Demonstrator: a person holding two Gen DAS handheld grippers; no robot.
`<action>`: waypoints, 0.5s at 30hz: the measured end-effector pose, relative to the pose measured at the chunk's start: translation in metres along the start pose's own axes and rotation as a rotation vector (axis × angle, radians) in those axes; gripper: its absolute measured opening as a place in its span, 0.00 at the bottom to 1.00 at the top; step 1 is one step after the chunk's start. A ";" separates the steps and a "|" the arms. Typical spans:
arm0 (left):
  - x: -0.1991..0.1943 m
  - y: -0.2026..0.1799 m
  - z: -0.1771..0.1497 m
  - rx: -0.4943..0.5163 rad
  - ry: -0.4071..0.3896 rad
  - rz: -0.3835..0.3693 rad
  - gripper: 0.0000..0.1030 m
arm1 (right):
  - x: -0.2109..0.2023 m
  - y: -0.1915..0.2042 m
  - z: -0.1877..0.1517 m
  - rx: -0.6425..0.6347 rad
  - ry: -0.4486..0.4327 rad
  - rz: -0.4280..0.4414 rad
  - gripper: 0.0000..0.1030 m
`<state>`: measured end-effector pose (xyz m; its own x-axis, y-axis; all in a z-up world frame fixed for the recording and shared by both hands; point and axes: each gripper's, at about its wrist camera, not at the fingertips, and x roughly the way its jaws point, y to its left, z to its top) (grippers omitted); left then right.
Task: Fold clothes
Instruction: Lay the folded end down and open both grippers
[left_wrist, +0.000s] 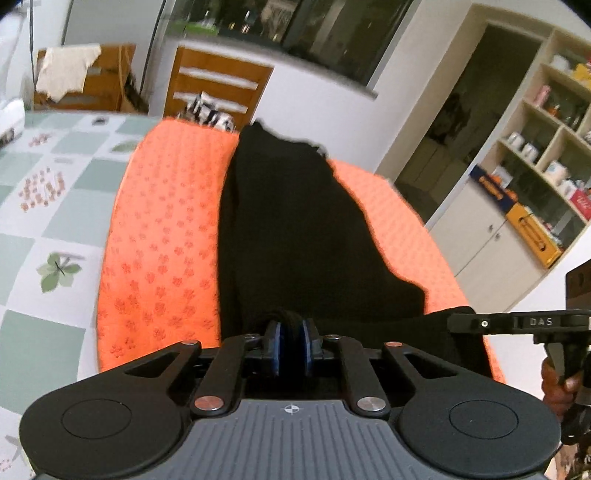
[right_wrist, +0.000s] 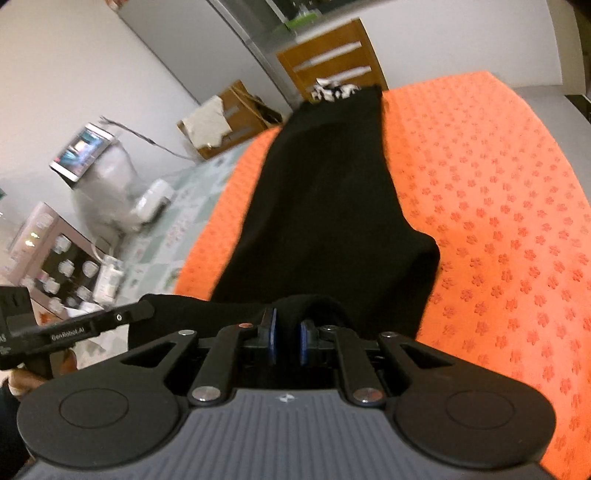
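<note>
- Blue-padded fingers of the left gripper (left_wrist: 291, 345) pinch a bunched fold of the black garment (left_wrist: 295, 229) at its near edge; the pads sit close together with dark cloth filling the narrow gap.
- Clamped the same way, the right gripper (right_wrist: 288, 341) bites a rounded hump of the same fabric just beside it.
- Both tools are matte black linkages over a ribbed grey body with silver rivets.
- Long, narrow and matte, the garment stretches away from the jaws across the orange mat (left_wrist: 162, 236), showing few creases and one stepped edge on its right side.
- Dimpled and printed with small darker flower shapes, the mat lies on a tablecloth (left_wrist: 48, 206) checked pale green and white, with leaf motifs.
- Open wall shelves (left_wrist: 546, 147) hold white mugs, boxes and small jars.
- A cardboard box (left_wrist: 107, 81) behind the table has pale cloth draped over it.
</note>
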<state>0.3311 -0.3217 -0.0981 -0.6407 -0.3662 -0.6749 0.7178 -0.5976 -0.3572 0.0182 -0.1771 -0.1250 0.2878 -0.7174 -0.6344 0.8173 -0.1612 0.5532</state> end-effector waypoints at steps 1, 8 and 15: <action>0.006 0.003 0.000 -0.011 0.010 0.009 0.18 | 0.007 -0.004 0.002 0.000 0.016 -0.003 0.14; 0.016 0.010 0.001 -0.040 0.038 0.044 0.28 | 0.035 -0.022 0.011 0.005 0.092 -0.004 0.17; -0.041 0.008 0.009 0.001 -0.057 0.077 0.57 | 0.004 -0.012 0.013 -0.056 0.084 -0.063 0.51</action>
<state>0.3603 -0.3183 -0.0675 -0.5981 -0.4507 -0.6627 0.7653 -0.5667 -0.3052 0.0032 -0.1872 -0.1267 0.2740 -0.6472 -0.7114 0.8609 -0.1648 0.4814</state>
